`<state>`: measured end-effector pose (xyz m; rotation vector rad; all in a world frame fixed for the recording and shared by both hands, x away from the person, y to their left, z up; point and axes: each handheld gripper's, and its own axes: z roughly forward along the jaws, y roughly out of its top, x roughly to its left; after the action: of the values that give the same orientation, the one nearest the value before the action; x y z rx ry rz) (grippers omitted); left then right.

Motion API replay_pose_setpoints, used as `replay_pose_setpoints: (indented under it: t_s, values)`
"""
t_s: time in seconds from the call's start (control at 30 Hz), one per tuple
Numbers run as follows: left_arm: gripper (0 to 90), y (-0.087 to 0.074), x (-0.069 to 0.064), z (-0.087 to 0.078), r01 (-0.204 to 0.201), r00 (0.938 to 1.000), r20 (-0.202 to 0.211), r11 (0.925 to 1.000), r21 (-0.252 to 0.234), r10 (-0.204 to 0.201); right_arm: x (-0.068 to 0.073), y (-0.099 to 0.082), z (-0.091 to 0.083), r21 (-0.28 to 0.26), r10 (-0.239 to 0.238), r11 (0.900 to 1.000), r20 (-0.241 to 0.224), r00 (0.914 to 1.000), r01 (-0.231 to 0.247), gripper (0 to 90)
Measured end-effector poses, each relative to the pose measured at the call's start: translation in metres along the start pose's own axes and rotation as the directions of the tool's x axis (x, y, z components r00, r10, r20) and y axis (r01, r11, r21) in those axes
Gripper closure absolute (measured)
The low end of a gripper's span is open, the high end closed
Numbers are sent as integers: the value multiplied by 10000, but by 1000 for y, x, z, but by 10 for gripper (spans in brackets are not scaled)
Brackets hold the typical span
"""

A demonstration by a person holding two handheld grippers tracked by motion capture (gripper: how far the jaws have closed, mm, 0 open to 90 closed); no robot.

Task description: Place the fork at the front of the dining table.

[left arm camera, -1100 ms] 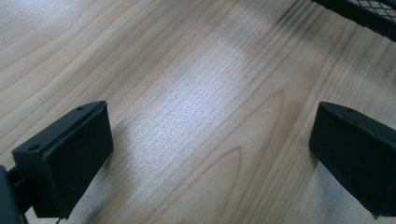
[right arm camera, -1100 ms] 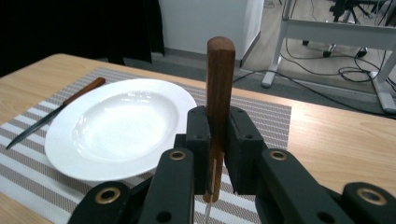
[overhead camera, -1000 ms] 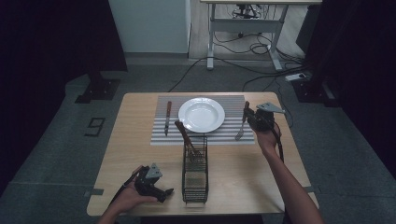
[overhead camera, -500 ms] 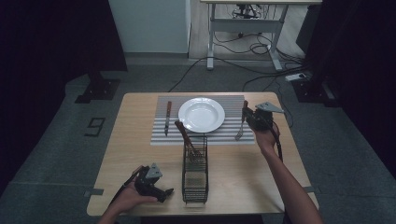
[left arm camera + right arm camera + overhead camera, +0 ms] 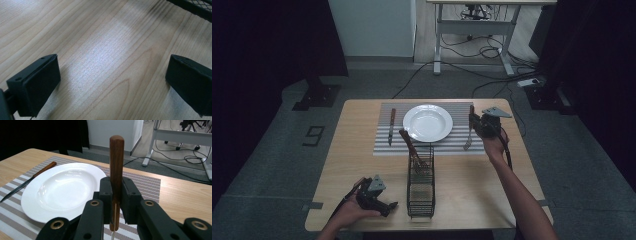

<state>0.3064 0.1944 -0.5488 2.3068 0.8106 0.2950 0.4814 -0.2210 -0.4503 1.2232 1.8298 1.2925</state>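
Gripping a wooden-handled fork [image 5: 116,167], our right gripper [image 5: 474,122] has its fingers [image 5: 108,195] clamped on the handle, which stands upright between them. We hold it over the striped placemat [image 5: 384,148], just to the right of the white plate [image 5: 428,122], tines pointing down toward the mat. A knife [image 5: 391,125] lies left of the plate. Our left gripper [image 5: 384,206] rests low on the worktop [image 5: 352,165] with fingers [image 5: 37,85] spread wide and empty, beside the wire basket [image 5: 421,187].

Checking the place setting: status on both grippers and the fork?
Right gripper shut on fork, tines on placemat right of plate. Left gripper open, idle by wire basket. Nothing in the way.
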Motion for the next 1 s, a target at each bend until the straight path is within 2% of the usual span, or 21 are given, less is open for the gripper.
replay_pose_setpoints:
  t_s: [0.33, 0.67, 1.0]
  values:
    - [0, 0, 0, 0, -4, 10000, 5, 10000, -2, 4, -2, 1, 16, 147, 127, 9998, 150, 9998, -129, 801]
    - [0, 1, 0, 1, 5, 10000, -10, 10000, -5, -5, -5, 5, 32, 607, 276, 9977, 252, 9993, -291, 799]
    - [0, 1, 0, 1, 24, 10000, -4, 10000, -19, -24, -7, 9, 56, 1121, 286, 9932, 378, 9989, -327, 800]
